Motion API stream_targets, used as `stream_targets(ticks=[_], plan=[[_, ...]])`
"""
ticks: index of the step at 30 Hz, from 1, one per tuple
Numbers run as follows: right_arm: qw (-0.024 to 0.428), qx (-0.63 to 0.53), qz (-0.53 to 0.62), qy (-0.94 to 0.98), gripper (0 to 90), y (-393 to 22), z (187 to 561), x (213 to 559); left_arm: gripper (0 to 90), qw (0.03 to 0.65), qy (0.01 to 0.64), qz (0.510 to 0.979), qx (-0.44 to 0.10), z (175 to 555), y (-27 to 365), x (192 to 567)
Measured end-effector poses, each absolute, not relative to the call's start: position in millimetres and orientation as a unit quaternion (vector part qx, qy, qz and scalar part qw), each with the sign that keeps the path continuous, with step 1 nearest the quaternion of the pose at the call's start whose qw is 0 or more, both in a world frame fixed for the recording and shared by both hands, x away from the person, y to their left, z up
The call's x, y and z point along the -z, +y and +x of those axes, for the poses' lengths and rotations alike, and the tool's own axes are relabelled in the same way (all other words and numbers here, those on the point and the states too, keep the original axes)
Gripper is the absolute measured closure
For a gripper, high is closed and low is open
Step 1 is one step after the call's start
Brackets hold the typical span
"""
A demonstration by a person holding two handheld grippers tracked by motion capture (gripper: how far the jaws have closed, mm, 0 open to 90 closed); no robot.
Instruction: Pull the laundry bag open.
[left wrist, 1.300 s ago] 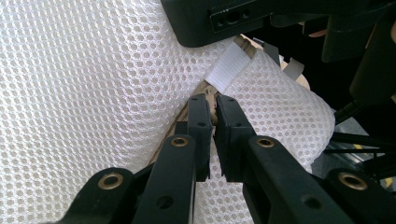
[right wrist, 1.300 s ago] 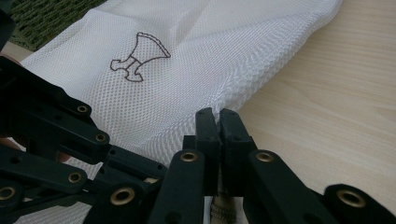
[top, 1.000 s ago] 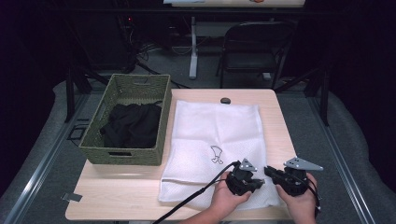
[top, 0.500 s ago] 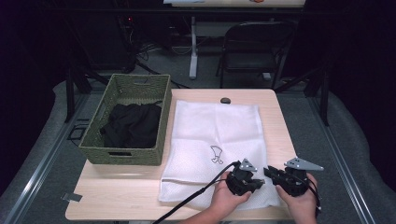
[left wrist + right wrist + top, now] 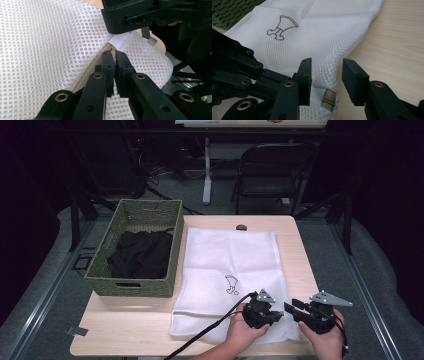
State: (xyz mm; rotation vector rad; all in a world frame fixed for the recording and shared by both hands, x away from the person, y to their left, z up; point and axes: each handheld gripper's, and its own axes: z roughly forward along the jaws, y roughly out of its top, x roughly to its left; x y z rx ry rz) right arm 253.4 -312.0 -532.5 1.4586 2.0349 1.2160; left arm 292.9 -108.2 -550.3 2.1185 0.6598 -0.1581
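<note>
A white mesh bag point(image 5: 230, 265) with a small dress outline lies flat on the table point(image 5: 125, 330). Both grippers meet at its near right corner. My left gripper point(image 5: 276, 315) points right and is shut on the bag's edge beside the beige zipper, its jaws point(image 5: 115, 53) pinched together on the mesh point(image 5: 50, 45). My right gripper point(image 5: 291, 307) faces it from the right. Its jaws point(image 5: 325, 65) have just been opening and stand apart on either side of the zipper end point(image 5: 329, 98), with the pads off it. The left gripper's black linkage point(image 5: 237, 67) lies close at the left.
A green woven basket point(image 5: 175, 245) holding black clothes point(image 5: 140, 252) stands at the table's left, touching the bag's left edge. A small dark object point(image 5: 241, 227) sits at the far table edge. A folding chair point(image 5: 272, 170) stands beyond the table.
</note>
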Motion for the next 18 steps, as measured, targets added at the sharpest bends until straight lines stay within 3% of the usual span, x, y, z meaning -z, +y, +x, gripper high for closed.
stream_targets(ticks=[18], plan=[[0.126,-0.451,0.527,0.709,56.2,-319.9,245.8,536.3,86.9,0.455,0.261,0.849,0.06,292.4,-103.9,543.3]])
